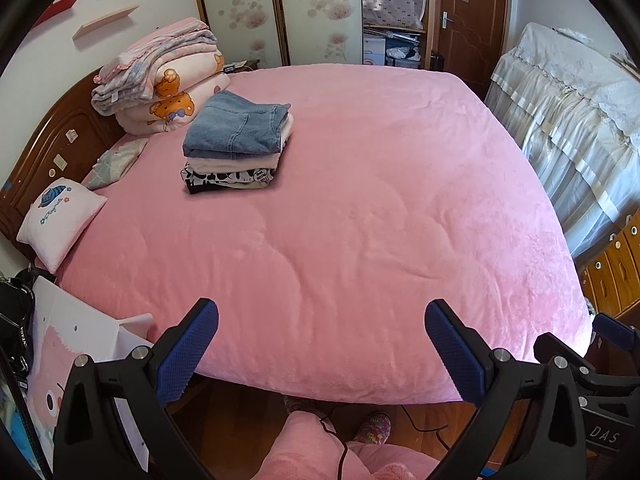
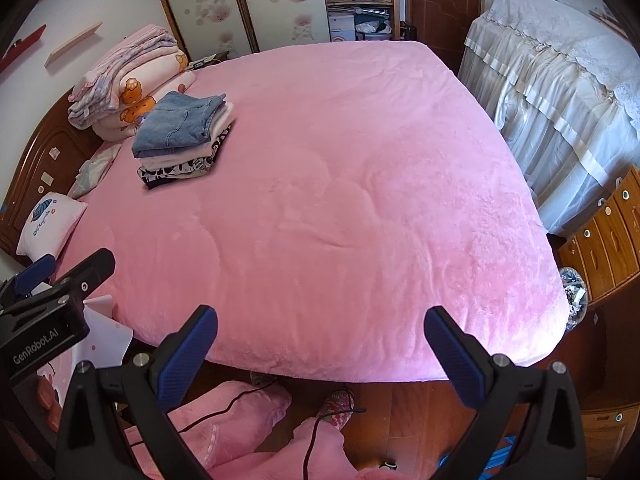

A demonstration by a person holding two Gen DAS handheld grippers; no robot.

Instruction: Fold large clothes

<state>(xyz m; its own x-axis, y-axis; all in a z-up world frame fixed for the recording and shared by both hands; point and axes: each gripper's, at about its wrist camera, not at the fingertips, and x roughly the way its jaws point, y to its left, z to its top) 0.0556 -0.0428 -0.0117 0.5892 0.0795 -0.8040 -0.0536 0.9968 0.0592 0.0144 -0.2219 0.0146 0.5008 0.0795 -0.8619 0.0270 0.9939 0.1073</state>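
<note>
The left gripper [image 1: 321, 334] stands with its jaws spread wide and nothing between them, held back from the near edge of the bed [image 1: 360, 220] and above the floor, and the right gripper [image 2: 321, 338] is the same: released, empty, level with its partner. Each shows at the edge of the other's view, so the two hang side by side, a neutral stance that suits a pause between garments, since neither is reaching for cloth. Below them are the person's pink-clad legs and slippers, with a black cable trailing across. Outward, the pink bedspread lies smooth and bare across its middle, which reads as working room kept free for spreading a large item. The folded clothes [image 1: 236, 148] sit in one neat pile toward the headboard side, jeans [image 1: 234, 128] on top, a pale piece and a black-and-white printed one beneath, stacked out of the way beside the rolled quilts [image 1: 160, 80]. No unfolded garment is visible on the bed; whether more waits out of frame, perhaps low beside the person, I cannot tell.
</note>
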